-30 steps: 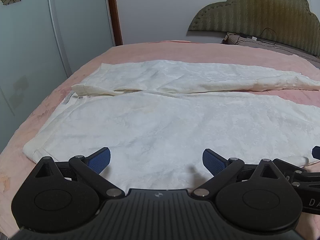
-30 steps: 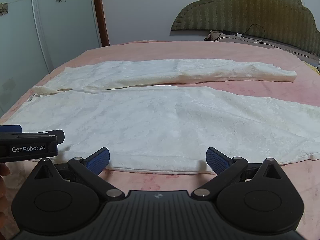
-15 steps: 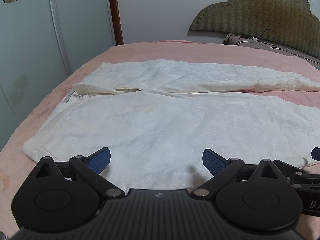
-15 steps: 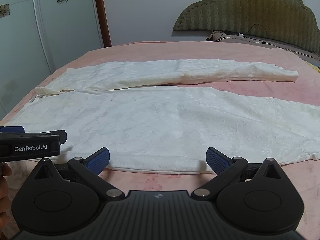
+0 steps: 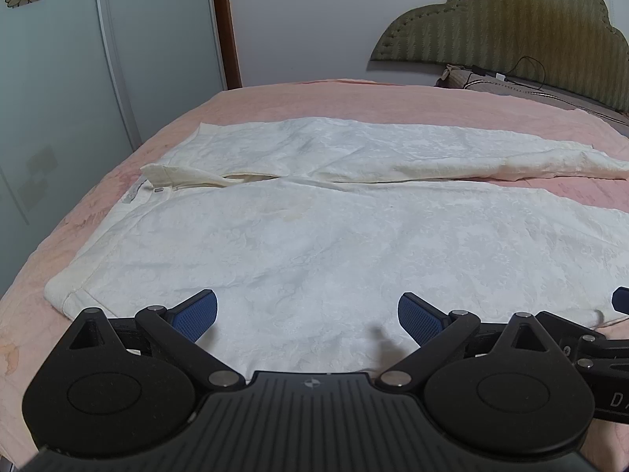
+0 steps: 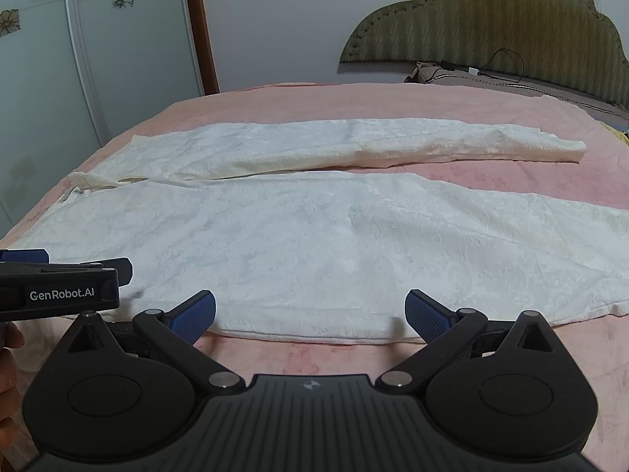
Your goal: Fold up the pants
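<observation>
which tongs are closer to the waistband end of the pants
Left. The left tongs hang open over the near leg close to the waistband. The right tongs, also open, sit farther along that leg's near edge toward the cuffs of the white pants.

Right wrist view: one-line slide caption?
Open right gripper poised at the near edge of white pants spread flat on a pink bed.

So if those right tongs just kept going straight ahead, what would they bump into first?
Most likely the white pants. The right tongs are open and aimed low across the pink bed, with the near leg's hem edge just ahead of the tips. Depth is hard to judge, so they might skim the bedcover first.
</observation>
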Action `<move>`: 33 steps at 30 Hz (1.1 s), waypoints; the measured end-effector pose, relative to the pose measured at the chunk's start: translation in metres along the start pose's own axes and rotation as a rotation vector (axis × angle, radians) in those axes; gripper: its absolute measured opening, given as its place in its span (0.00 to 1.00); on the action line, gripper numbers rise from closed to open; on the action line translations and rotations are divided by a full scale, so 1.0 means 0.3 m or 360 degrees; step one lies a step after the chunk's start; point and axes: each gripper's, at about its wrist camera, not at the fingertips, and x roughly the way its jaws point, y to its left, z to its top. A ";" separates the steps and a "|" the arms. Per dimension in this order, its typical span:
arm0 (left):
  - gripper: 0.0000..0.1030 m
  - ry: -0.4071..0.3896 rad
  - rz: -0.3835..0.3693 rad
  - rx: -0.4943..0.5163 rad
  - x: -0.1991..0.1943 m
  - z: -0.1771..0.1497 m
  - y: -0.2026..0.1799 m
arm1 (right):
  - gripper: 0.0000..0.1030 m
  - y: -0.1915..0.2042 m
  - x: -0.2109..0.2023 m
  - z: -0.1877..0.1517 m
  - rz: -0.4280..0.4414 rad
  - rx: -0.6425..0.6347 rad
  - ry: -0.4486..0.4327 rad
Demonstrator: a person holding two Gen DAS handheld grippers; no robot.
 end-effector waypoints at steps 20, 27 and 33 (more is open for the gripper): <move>0.98 -0.0058 0.0106 -0.0034 0.078 0.086 0.095 | 1.00 0.046 0.178 0.215 0.0176 -0.0638 0.0040; 0.98 -0.0032 0.0140 -0.0071 0.136 0.129 0.195 | 1.00 0.073 0.332 0.421 0.0572 -0.0785 -0.0263; 0.98 0.0017 0.0166 -0.0064 0.192 0.156 0.259 | 1.00 0.175 0.672 0.611 0.0623 -0.0971 -0.0081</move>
